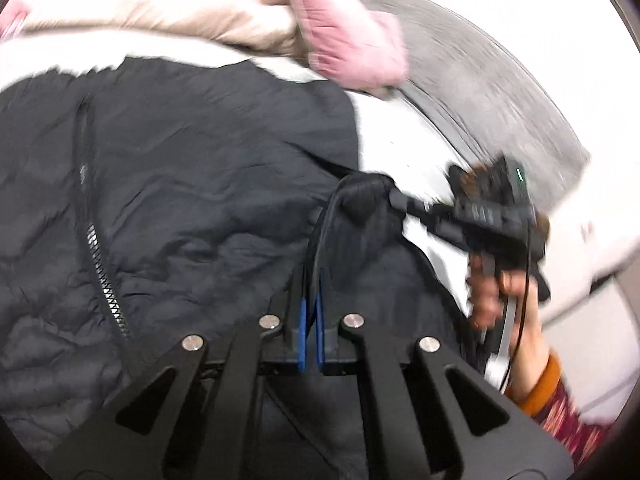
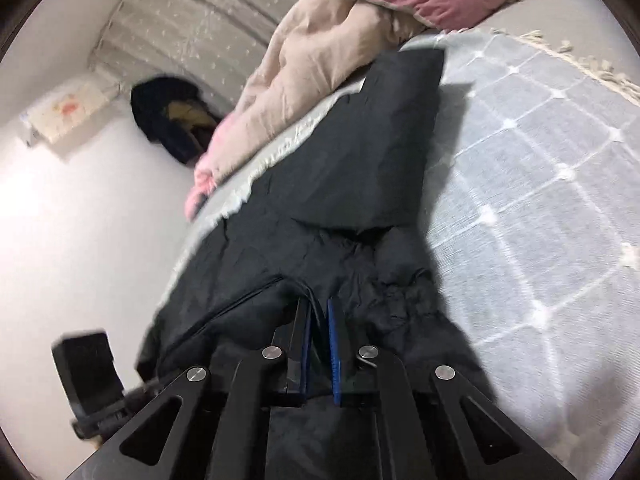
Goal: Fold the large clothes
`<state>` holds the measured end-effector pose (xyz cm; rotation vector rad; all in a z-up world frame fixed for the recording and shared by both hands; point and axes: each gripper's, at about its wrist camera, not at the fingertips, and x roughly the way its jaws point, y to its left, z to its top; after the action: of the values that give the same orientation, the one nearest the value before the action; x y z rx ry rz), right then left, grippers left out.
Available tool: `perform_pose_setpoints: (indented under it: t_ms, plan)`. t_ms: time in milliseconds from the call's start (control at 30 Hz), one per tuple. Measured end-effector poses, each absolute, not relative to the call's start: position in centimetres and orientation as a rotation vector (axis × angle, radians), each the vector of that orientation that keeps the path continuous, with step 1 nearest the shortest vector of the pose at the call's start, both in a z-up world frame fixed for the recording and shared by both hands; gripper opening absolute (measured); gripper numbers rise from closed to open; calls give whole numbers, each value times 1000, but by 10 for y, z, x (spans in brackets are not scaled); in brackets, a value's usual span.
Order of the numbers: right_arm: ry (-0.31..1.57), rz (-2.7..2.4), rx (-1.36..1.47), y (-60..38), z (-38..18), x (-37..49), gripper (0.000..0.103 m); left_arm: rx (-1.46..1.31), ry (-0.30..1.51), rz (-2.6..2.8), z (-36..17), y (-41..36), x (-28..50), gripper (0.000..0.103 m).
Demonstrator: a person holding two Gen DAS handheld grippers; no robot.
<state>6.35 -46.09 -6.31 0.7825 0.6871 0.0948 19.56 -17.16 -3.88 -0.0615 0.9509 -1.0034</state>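
Step in hand, by judgement: grab stage of a fold, both claws just clamped on one end of the jacket (image 1: 192, 184), fold itself not yet made.

Left claw (image 1: 311, 280), lower centre of left view: pressed together, pinching a black fabric edge with piping running up between the blue pads. Right claw (image 2: 319, 312), lower centre of right view: pressed nearly together, pinching a fold of the same black cloth. Right claw also seen in left view, right of centre (image 1: 394, 196), held by a hand (image 1: 496, 288), tip in the bunched fabric.

Jacket: black, puffy, lying flat on the bed (image 2: 540, 168), over a grey checked blanket. Zipper (image 1: 100, 256) runs from lower left up toward upper left of left view. In right view, long axis from lower centre up toward upper right; a flat dark panel, likely a sleeve or folded part, points at the top centre, its far end just beside the beige quilt (image 2: 320, 64). Near end at the claws, at the bed edge.

Pink-and-beige quilt bunched across the top of both views, touching or overlapping the jacket's far end; cannot tell which.

Next move likely calls for: lift both pinched points together, carry along the long axis toward the far end, keep level so the edge stays straight. Risk: slippery shell sliding from the pads.
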Motion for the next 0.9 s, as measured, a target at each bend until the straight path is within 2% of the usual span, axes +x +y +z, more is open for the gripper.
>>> perform_pose_setpoints:
  t_ms: [133,233,300,400,433,500,600,700,800,867,900]
  plan:
    - [655,7,775,-480,-41,23,10,201,997,-1096,-46,-184,158,5]
    - [643,-73,728,-483,-26,-3,11,469,1027,-1087,-66,-193,128,12]
    - [628,-81,711,-479,-16,-11,12,529,1020,-1115,-64,-192,116,17]
    - [636,-39,669,-456,-11,-5,15,409,1019,-1156,-45,-184,118,31]
    - [657,-22,648,-448,-12,0,16,352,992,-1154,-37,-182,121,39]
    - [747,-12,567,-423,-18,17,16,239,951,-1119,-28,-178,130,48]
    - [886,-19,494,-394,-35,34,17,158,990,-1063,-40,-189,146,48]
    - [1031,-44,474,-377,-64,44,24,237,1111,-979,-78,-207,146,48]
    - [1090,-106,442,-364,-66,39,26,266,1081,-959,-68,-196,132,49]
    - [1096,-137,421,-354,-56,34,39,243,1087,-928,-57,-176,126,50]
    - [1082,-142,412,-350,-51,32,43,235,1078,-914,-54,-163,125,56]
